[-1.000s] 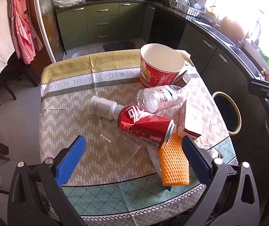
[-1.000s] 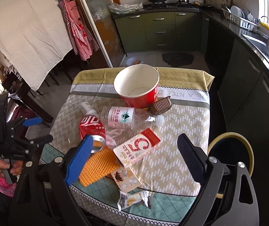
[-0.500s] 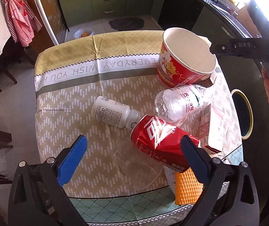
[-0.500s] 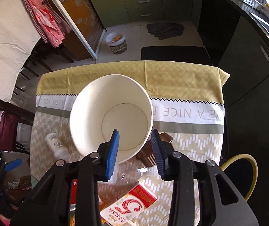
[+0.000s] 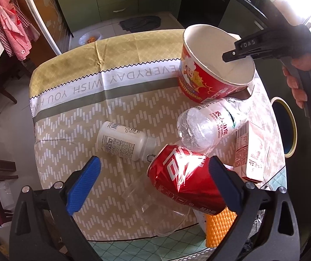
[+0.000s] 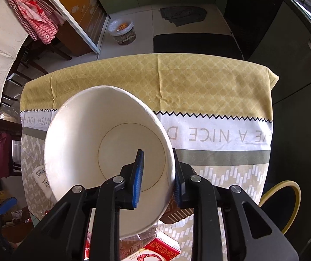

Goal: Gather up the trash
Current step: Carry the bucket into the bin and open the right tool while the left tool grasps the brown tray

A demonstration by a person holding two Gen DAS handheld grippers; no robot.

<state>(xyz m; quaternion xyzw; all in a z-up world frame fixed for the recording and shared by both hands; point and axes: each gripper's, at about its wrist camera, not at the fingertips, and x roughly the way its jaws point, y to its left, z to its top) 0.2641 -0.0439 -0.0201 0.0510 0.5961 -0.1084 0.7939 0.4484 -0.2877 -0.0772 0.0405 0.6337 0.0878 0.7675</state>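
A red paper bucket (image 5: pixel 212 74) with a white inside (image 6: pixel 103 143) stands tilted at the table's far right. My right gripper (image 6: pixel 157 174) is shut on its rim, one finger inside and one outside; it also shows in the left wrist view (image 5: pixel 238 54). My left gripper (image 5: pixel 153 174) is open above a crushed red can (image 5: pixel 183 178), a white pill bottle (image 5: pixel 125 143), a clear water bottle (image 5: pixel 210 124) and a clear plastic cup (image 5: pixel 157 206).
A red and white carton (image 5: pixel 249 152) and an orange foam net (image 5: pixel 218 226) lie at the near right. A brown ridged piece (image 6: pixel 177 213) sits under the bucket. A yellow-rimmed bin (image 5: pixel 284 126) stands on the floor right of the table (image 5: pixel 85 82).
My right gripper has closed from half open onto the bucket's rim, and the bucket now tilts. My left gripper has come a little closer to the can and stays open.
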